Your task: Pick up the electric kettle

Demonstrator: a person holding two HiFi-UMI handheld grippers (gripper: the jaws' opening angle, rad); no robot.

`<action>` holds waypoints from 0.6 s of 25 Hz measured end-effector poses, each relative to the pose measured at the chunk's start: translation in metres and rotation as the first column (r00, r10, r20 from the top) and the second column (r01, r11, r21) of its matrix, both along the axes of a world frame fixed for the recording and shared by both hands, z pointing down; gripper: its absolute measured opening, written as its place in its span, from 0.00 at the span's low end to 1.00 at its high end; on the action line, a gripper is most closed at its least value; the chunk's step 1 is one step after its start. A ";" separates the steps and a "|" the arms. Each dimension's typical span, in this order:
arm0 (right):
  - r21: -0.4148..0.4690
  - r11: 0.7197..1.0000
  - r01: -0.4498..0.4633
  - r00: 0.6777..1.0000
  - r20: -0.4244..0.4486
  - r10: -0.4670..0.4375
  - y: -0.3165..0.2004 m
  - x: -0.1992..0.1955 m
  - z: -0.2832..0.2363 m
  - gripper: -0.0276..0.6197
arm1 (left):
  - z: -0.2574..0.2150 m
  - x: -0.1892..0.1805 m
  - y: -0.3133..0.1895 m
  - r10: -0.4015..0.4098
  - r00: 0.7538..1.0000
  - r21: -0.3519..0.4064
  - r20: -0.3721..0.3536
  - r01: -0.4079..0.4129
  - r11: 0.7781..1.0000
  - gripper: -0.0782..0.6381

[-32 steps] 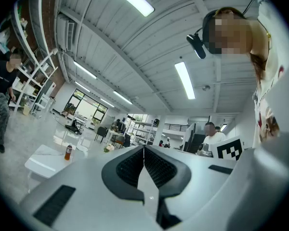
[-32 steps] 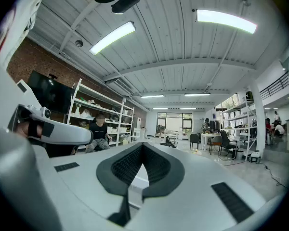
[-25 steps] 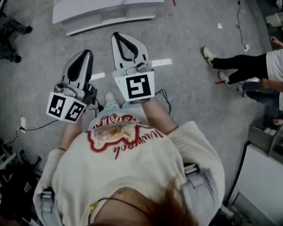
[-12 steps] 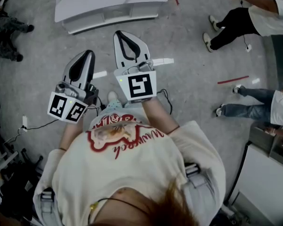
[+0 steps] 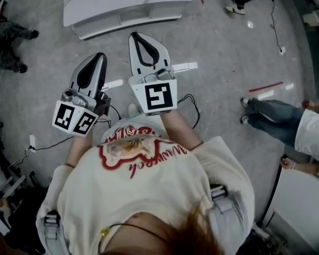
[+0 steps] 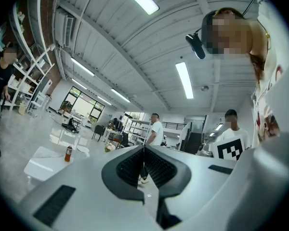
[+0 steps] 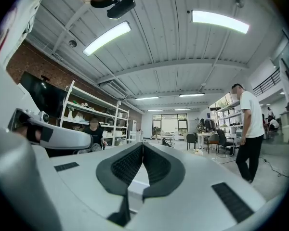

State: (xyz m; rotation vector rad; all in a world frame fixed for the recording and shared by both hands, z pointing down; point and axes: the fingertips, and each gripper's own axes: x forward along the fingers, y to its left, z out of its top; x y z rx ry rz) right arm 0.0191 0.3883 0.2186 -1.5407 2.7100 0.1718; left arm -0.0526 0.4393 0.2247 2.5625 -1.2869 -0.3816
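No electric kettle shows in any view. In the head view my left gripper [image 5: 95, 56] and right gripper [image 5: 140, 35] are held side by side in front of the person's chest, pointing level towards a low white table [image 5: 122, 7]. Both are shut with nothing between the pads. The left gripper view shows its jaws [image 6: 143, 148] closed tip to tip; the right gripper view shows the same [image 7: 142, 146]. In the left gripper view the white table [image 6: 41, 161] carries a small brown bottle [image 6: 68, 153].
Grey concrete floor with a black cable [image 5: 189, 108] and white tape strips [image 5: 183, 67]. A bystander's legs [image 5: 274, 118] stand at the right, another person [image 5: 8, 33] at the left. Shelving [image 7: 86, 114], desks and chairs [image 7: 209, 141] fill the room.
Both grippers have edged slightly forward towards the white table, still shut. The bystanders on the right have walked to new spots.
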 end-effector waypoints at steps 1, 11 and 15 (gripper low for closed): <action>-0.003 1.000 0.000 1.000 -0.012 0.000 -0.003 -0.002 0.002 0.06 | 0.001 -0.002 -0.005 0.001 1.000 -0.002 -0.003 -0.001 1.000 0.13; -0.004 1.000 0.014 1.000 -0.017 -0.014 -0.108 -0.001 0.015 0.06 | 0.013 -0.004 -0.105 -0.034 0.999 0.008 -0.015 0.034 0.999 0.13; 0.002 0.999 0.044 0.999 -0.025 -0.044 -0.178 -0.002 0.012 0.06 | 0.007 0.000 -0.176 -0.055 0.998 0.027 -0.020 0.055 0.998 0.13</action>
